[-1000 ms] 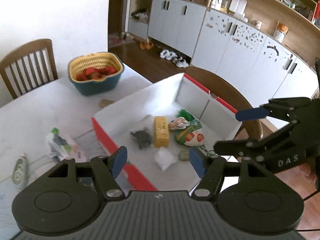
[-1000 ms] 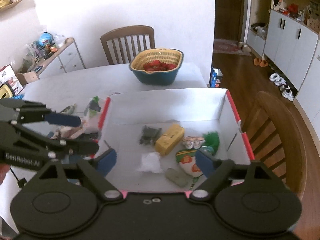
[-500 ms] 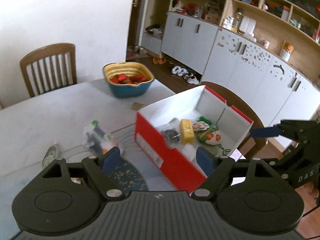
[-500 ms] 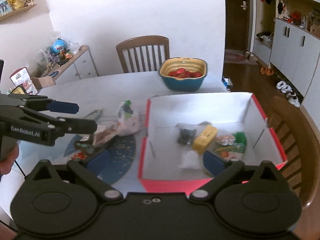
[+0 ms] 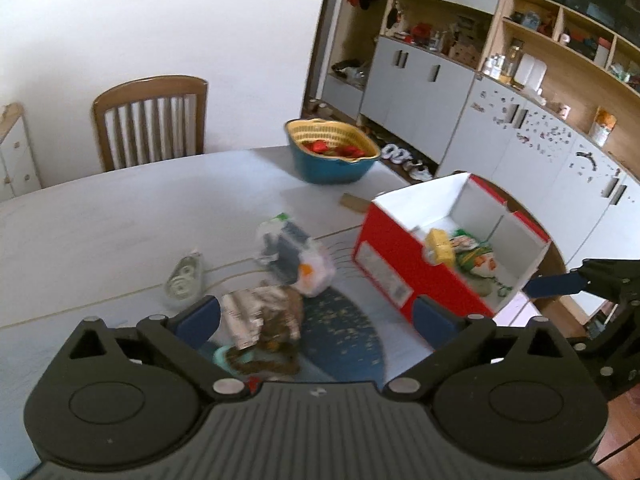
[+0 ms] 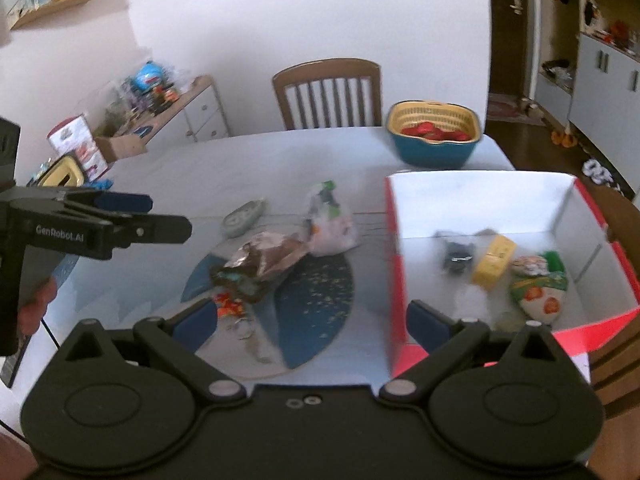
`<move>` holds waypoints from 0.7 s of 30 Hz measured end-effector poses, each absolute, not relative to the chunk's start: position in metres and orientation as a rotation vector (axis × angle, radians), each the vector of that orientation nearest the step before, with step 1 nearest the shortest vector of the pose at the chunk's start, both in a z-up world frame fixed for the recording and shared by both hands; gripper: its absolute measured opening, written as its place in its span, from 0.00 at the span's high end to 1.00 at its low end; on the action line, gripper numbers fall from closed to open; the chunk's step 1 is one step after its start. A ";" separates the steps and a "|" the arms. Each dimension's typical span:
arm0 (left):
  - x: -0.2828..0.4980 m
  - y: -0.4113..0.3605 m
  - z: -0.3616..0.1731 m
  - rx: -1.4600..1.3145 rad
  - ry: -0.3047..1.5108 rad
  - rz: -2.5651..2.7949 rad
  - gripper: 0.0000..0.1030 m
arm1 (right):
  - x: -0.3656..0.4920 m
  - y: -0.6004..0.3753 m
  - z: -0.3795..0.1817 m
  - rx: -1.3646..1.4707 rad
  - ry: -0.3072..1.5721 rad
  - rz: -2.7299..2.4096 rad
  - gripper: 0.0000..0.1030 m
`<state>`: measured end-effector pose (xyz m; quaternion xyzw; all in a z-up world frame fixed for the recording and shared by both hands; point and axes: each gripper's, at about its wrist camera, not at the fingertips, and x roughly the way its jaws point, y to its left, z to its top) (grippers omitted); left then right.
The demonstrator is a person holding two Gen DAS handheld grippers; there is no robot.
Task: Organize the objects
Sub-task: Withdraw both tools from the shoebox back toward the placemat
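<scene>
- Left of the red box (image 6: 396,264), the left hand-held gripper (image 5: 316,316) has just been opening and stands wide, empty.
- A crumpled foil wrapper (image 6: 268,258) and clear bag (image 6: 332,226) lie on the surface (image 6: 192,172); a grab might tear them.
- The right hand-held gripper (image 6: 312,320), spread, empty, could knock that box.

A wooden slat-back chair (image 6: 327,94) stood against the plain white wall (image 6: 280,12). Right of the chair, grey cabinets (image 5: 420,76) lined dark wood flooring (image 6: 524,136); left of it sat a low sideboard (image 6: 192,110).
</scene>
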<state>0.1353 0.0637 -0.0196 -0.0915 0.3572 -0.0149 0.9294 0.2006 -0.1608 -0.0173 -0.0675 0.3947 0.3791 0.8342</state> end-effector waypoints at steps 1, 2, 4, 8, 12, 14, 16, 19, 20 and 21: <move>0.134 0.067 -0.022 -0.187 0.732 -0.023 0.00 | 0.198 -0.156 -0.019 -0.148 0.833 0.807 0.03; 0.132 0.071 -0.025 -0.188 0.734 -0.015 0.00 | 0.195 -0.150 -0.020 -0.153 0.834 0.813 0.03; 0.129 0.079 -0.032 -0.198 0.742 -0.008 0.00 | 0.192 -0.140 -0.023 -0.156 0.835 0.822 0.03; 0.123 0.096 -0.046 -0.212 0.749 -0.002 0.00 | 0.184 -0.119 -0.034 -0.186 0.834 0.838 0.03; 0.121 0.107 -0.059 -0.209 0.765 0.007 0.00 | 0.175 -0.098 -0.047 -0.217 0.834 0.860 0.03; 0.121 0.111 -0.067 -0.198 0.784 0.002 0.00 | 0.172 -0.088 -0.054 -0.230 0.836 0.871 0.05; 0.123 0.115 -0.074 -0.193 0.802 -0.007 0.00 | 0.169 -0.077 -0.061 -0.244 0.844 0.877 0.06; 0.123 0.119 -0.084 -0.184 0.806 -0.020 0.00 | 0.167 -0.061 -0.069 -0.249 0.857 0.886 0.07; 0.123 0.121 -0.088 -0.181 0.809 -0.025 0.00 | 0.166 -0.056 -0.072 -0.249 0.861 0.895 0.07; 0.125 0.122 -0.091 -0.180 0.813 -0.034 0.00 | 0.166 -0.053 -0.074 -0.253 0.862 0.903 0.08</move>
